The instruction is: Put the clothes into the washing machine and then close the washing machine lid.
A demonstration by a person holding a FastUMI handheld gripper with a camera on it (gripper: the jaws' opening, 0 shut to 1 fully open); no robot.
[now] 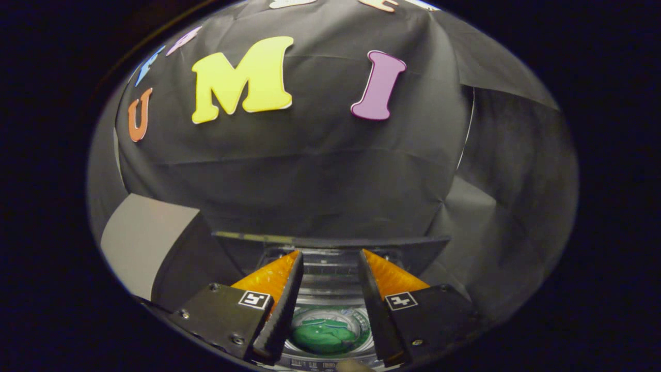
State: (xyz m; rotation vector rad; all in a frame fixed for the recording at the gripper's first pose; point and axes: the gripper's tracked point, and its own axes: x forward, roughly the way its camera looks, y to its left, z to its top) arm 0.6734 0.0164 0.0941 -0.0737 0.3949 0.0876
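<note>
Now the gripper [330, 258] is hovering released, fingers apart, above the washing machine [330, 268]; green clothes [324, 337] are lying in its drum at 6 o'clock, between the fingers.

The tongs [328, 256] hang spread and empty above the washing machine [330, 289], where green clothes [324, 337] lie in the drum beneath the raised lid [330, 241].

clothes [324, 337] in washing machine [330, 268], lid [330, 241] behind
</note>
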